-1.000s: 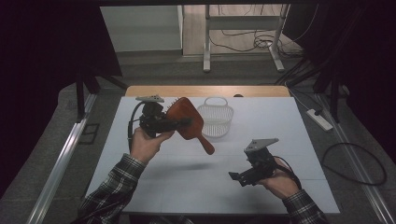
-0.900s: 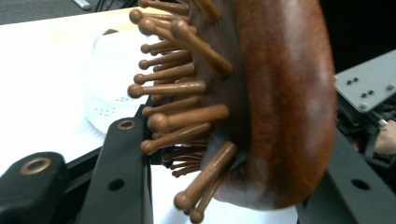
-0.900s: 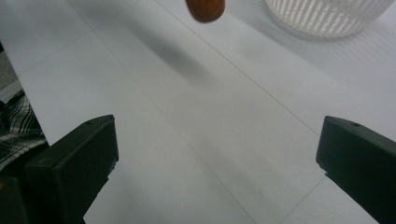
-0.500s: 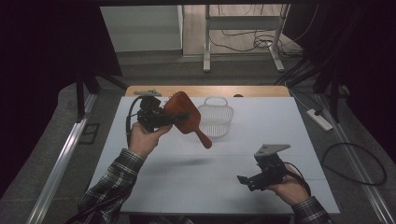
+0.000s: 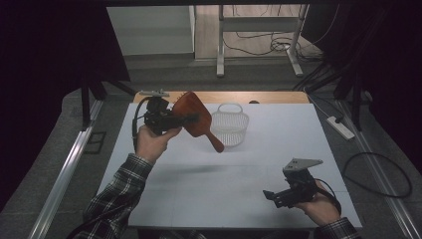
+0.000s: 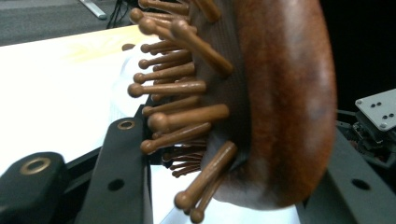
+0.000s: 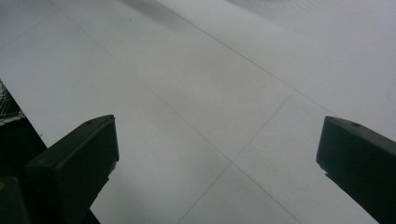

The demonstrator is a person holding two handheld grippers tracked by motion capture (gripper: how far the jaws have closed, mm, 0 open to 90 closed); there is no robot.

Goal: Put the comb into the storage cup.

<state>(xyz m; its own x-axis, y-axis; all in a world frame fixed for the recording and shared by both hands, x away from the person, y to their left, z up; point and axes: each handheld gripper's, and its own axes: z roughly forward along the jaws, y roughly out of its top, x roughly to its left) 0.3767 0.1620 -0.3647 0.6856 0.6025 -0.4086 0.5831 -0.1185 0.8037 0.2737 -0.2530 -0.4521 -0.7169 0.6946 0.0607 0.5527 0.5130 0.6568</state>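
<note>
Left of the white basket (image 5: 229,125), the left gripper (image 5: 171,119) squeezes the head of a brown hairbrush (image 5: 195,117) held up above the table (image 5: 209,184), while the right gripper (image 5: 278,195), nearer the person, has wide, empty jaws.

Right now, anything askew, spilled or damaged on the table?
Nothing spilled or broken. The brown wooden paddle hairbrush is held off the table, tilted, handle pointing down, clamped by its head in the left hand-held gripper. The white wire mesh basket sits upright. The right hand-held gripper is open, empty.
</note>
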